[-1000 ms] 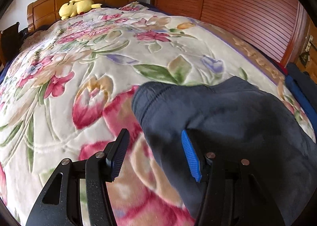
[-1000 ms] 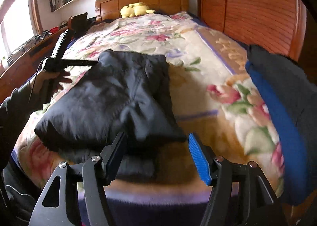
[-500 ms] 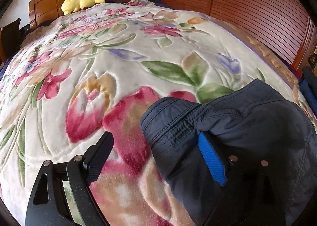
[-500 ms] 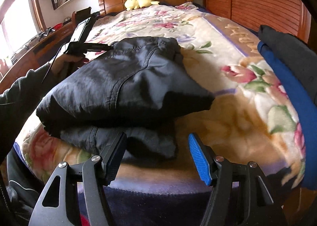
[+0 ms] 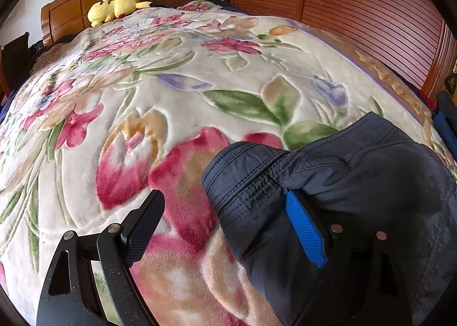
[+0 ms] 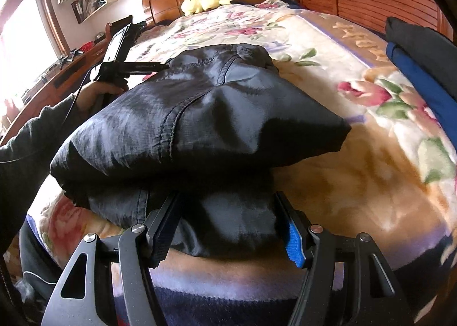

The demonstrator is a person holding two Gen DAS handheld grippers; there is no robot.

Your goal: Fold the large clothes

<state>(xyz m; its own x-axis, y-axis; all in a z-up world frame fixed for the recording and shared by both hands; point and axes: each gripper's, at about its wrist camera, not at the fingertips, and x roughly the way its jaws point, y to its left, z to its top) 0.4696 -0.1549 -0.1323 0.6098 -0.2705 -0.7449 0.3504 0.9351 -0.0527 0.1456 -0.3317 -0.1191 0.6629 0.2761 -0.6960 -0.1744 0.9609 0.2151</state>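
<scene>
Folded dark jacket (image 6: 200,126) on bed, near edge between right tongs (image 6: 228,229)

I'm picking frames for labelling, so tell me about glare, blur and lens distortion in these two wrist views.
Left wrist view: evenly lit and sharp, though the fisheye bulges the floral blanket and bows the slatted wardrobe. Right wrist view: the window at upper left is blown out white, the dark folded jacket shows soft sheen, and the blanket's near right edge smears.
</scene>
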